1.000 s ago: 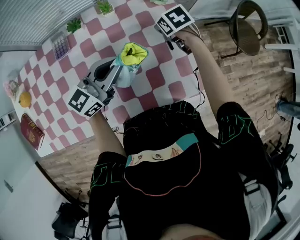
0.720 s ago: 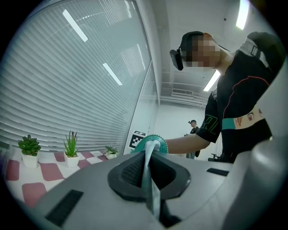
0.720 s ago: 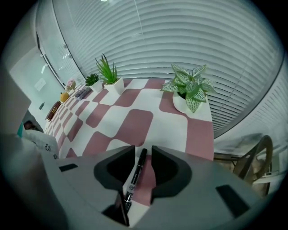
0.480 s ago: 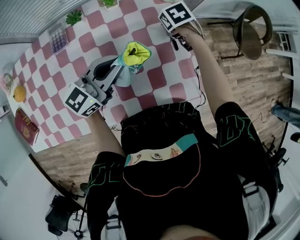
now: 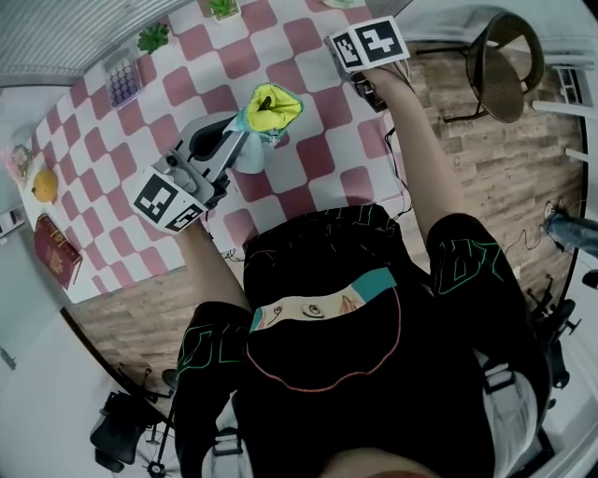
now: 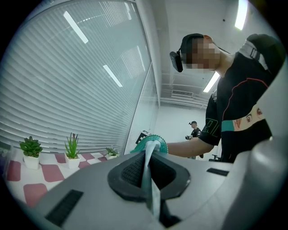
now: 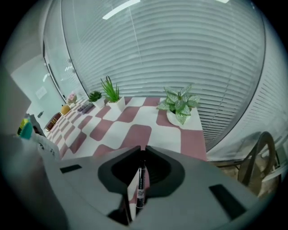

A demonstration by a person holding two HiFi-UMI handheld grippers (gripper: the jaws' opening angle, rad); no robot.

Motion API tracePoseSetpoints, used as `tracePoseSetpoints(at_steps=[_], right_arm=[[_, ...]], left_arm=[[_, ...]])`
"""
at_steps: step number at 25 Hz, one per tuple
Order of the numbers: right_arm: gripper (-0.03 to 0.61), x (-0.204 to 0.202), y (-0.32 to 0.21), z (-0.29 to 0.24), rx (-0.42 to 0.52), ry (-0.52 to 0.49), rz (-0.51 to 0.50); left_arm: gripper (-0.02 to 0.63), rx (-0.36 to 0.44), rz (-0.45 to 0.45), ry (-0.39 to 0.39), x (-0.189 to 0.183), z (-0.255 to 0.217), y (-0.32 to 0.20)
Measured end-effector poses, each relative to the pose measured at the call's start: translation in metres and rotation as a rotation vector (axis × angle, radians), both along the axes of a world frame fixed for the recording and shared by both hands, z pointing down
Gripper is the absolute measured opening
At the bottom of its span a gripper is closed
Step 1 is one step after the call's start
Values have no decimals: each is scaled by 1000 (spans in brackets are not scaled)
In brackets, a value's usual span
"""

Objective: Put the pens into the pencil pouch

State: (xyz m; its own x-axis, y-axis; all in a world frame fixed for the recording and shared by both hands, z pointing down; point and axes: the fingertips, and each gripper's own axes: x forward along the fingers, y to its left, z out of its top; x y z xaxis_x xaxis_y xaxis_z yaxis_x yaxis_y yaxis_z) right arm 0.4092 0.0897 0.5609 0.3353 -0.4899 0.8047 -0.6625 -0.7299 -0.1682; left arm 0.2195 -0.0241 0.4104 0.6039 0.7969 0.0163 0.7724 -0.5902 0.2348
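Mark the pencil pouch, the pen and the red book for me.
pencil pouch [image 5: 271, 105], head view, on the yellow lining at its open mouth.
pen [image 7: 140, 182], right gripper view, on its black barrel.
red book [image 5: 58, 252], head view, on its cover.

I'm getting bright, even light over the checkered table [image 5: 299, 154]. Ceiling strips [image 6: 240, 13] above it burn out white and mirror as streaks on the blinds [image 6: 67, 81] behind it. Shadows on the table are faint and soft-edged. Every view bows hard toward its rim and ends in black corners. Whatever sits nearest each lens is soft, while the table's far end stays sharp.
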Motion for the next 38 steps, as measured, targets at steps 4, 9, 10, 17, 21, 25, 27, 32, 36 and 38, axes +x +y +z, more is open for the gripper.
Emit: tracePoseSetpoints(at_steps=[4,9,10,17,21,25,27,32,36,38], right_arm=[[37,-7,-6,-39,131,93,15],[37,-22,-18,-89,309,197,13],[37,-26,-19,-98,338,214,13],[37,-61,-24,-163,548,331,-8],[37,-78,-27,-200,671,390,-27],[37,-96,-28,-236,777,443,-49],[37,-106,-29,-255,818,476,-71],[37,-129,-32,-294,938,521,-96],[37,-141,-39,-305,991,538,-90],[37,-145,-42,-305,1010,550,-84]], left_arm=[[0,4,-13,17,-6,-5,-1],[0,25,-33,41,-14,-14,-5],[0,26,-38,47,-17,-16,-5],[0,29,-58,75,-29,-29,-8],[0,28,-66,82,-31,-34,-7],[0,23,-67,92,-35,-38,-4],[0,27,-73,94,-36,-39,-2],[0,26,-82,95,-39,-39,3],[0,22,-77,99,-41,-41,8],[0,15,-70,105,-42,-43,11]])
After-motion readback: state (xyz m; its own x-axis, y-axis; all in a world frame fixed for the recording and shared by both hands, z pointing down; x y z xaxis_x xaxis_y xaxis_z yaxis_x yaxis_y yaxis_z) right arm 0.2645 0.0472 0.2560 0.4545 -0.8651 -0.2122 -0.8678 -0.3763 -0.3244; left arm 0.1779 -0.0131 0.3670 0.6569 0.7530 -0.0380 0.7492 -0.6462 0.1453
